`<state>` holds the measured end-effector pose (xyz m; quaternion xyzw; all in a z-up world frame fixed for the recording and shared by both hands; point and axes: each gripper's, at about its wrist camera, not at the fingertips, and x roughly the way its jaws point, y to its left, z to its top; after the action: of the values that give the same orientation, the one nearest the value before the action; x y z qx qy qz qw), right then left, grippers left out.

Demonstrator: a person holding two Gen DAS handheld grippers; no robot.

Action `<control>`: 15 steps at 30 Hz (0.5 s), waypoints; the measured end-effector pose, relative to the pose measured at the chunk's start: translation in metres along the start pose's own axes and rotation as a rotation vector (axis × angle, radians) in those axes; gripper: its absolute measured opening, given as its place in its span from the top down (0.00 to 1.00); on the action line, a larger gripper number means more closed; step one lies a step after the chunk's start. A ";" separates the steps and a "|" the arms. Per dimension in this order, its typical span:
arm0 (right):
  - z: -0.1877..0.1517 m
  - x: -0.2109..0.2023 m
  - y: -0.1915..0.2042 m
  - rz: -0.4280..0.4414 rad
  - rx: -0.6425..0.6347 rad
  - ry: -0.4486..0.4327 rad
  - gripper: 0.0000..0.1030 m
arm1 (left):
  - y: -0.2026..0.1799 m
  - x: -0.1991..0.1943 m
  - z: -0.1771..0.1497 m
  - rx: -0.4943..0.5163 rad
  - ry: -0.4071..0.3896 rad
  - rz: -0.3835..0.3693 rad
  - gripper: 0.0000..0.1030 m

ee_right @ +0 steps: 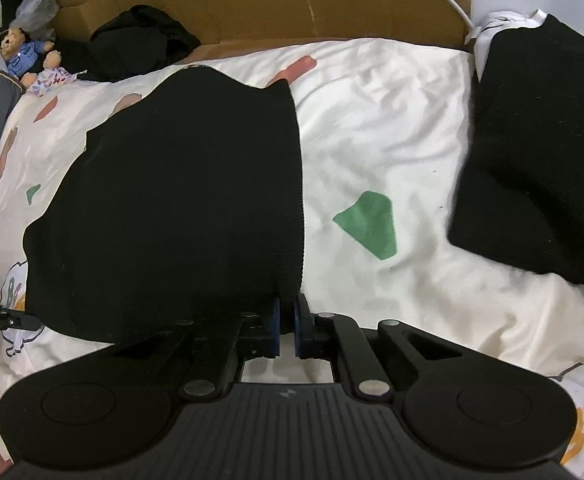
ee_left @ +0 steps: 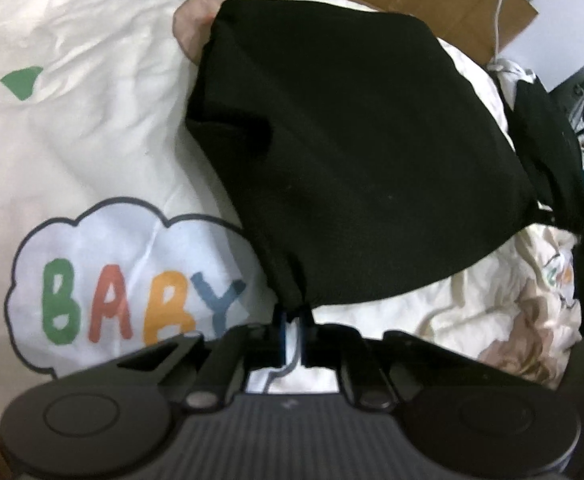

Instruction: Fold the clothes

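Observation:
A black garment (ee_left: 351, 152) lies spread on a white printed bedsheet (ee_left: 76, 128). My left gripper (ee_left: 292, 316) is shut on the garment's near corner, and the cloth bunches between its blue pads. Through the right wrist camera the same black garment (ee_right: 180, 208) covers the left half of the sheet (ee_right: 375, 128). My right gripper (ee_right: 287, 312) is shut on the garment's near right corner, at the ribbed hem. Both corners look pulled taut toward the cameras.
A second black cloth (ee_right: 539, 168) lies at the right on the sheet, and another dark heap (ee_right: 140, 40) sits at the back by a cardboard box (ee_right: 292, 4). A teddy bear (ee_right: 24, 56) lies far left. A white cable (ee_left: 499, 8) hangs over the cardboard.

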<state>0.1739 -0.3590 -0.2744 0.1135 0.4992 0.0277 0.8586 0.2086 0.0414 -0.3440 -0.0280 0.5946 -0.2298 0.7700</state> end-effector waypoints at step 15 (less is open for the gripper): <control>-0.008 -0.012 -0.014 0.008 0.197 0.009 0.67 | 0.010 -0.020 0.006 -0.078 -0.033 -0.007 0.89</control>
<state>0.1605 -0.3737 -0.2713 0.1993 0.5027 -0.0177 0.8410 0.2135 0.0571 -0.3275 -0.0637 0.5902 -0.2086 0.7772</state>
